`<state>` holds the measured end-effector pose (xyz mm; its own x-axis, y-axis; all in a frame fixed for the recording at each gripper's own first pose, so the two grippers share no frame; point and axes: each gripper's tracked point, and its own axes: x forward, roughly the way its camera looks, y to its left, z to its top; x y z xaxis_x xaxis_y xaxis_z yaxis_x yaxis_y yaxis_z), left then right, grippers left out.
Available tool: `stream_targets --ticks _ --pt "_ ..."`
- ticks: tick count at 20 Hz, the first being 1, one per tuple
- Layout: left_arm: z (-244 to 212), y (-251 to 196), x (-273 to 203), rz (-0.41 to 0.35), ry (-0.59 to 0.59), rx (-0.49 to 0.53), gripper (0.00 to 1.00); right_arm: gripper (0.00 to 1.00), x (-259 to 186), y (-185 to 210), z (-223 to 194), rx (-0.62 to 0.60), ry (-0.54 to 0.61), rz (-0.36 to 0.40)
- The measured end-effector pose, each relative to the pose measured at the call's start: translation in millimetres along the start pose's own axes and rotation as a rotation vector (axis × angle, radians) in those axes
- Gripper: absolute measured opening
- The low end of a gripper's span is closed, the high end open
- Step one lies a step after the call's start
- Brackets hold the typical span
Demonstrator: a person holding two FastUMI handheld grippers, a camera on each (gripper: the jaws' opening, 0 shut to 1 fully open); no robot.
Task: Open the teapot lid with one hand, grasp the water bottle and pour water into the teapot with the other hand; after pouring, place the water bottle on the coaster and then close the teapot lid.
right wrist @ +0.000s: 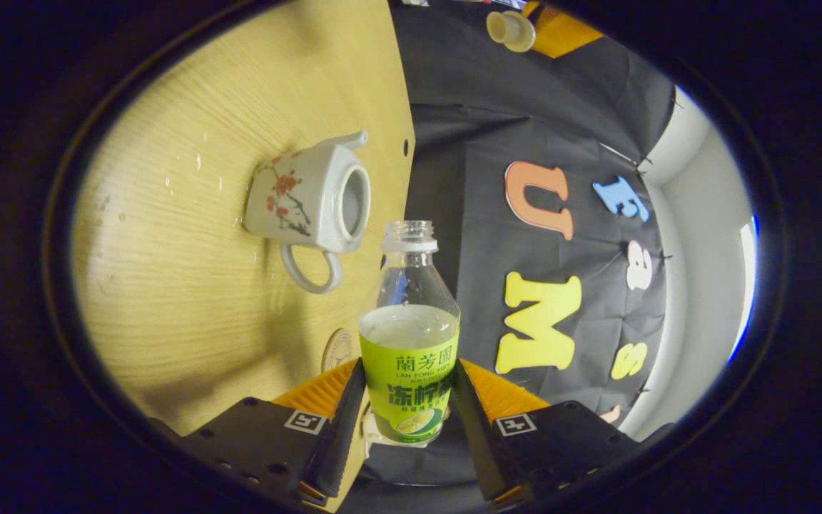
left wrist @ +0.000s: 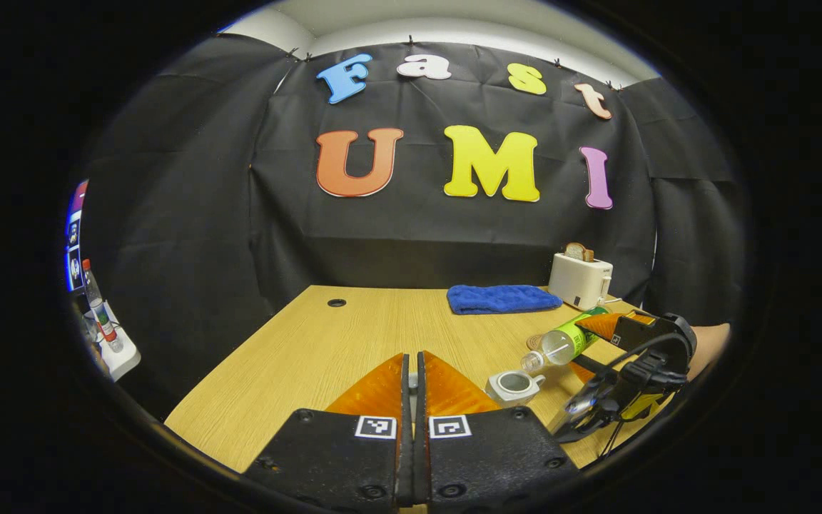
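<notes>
The white teapot (left wrist: 514, 385) with a flower print (right wrist: 311, 200) stands on the wooden table with its top uncovered. My right gripper (right wrist: 409, 371) is shut on the green-labelled water bottle (right wrist: 411, 343), which is uncapped and partly full. In the left gripper view the bottle (left wrist: 561, 345) lies tilted, its mouth just above and right of the teapot; I see no stream. My left gripper (left wrist: 412, 360) is shut, and in the right gripper view the teapot lid (right wrist: 509, 30) sits between its fingers (right wrist: 561, 32), held up away from the pot. A round coaster (right wrist: 340, 350) lies beyond the bottle.
A blue towel (left wrist: 502, 298) and a white toaster (left wrist: 581, 280) with bread sit at the table's far right. A cable hole (left wrist: 337, 303) lies at the far edge. Water drops (right wrist: 190, 171) dot the wood near the teapot. Off the table's left, a bottle (left wrist: 100, 314) stands on a white base.
</notes>
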<state>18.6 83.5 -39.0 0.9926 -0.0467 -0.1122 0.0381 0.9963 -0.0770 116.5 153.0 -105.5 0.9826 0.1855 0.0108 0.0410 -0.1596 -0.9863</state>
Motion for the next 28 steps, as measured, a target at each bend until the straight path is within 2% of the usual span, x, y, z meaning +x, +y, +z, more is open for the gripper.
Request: stream_targets --ticks 4,10,15,18,28 --pt "-1.8 3.9 -0.4 0.018 0.007 0.014 0.03 0.7 -2.6 -4.1 3.8 -0.106 -0.015 -0.014" --pt "-0.9 -3.8 0.0 -0.005 0.007 0.017 0.03 0.72 0.3 -7.8 9.7 -0.245 -0.013 -0.056" --pt "-3.3 -4.3 0.7 -0.006 0.013 0.016 0.03 0.72 0.3 -16.9 11.7 -0.292 -0.013 -0.073" --pt "-3.7 0.4 -0.3 0.02 0.016 0.033 0.03 0.71 2.1 -23.6 6.2 -0.317 -0.011 -0.079" --pt "-7.7 -8.3 2.8 -0.005 0.027 0.047 0.03 0.71 -0.6 -42.8 6.4 -0.39 -0.018 -0.148"
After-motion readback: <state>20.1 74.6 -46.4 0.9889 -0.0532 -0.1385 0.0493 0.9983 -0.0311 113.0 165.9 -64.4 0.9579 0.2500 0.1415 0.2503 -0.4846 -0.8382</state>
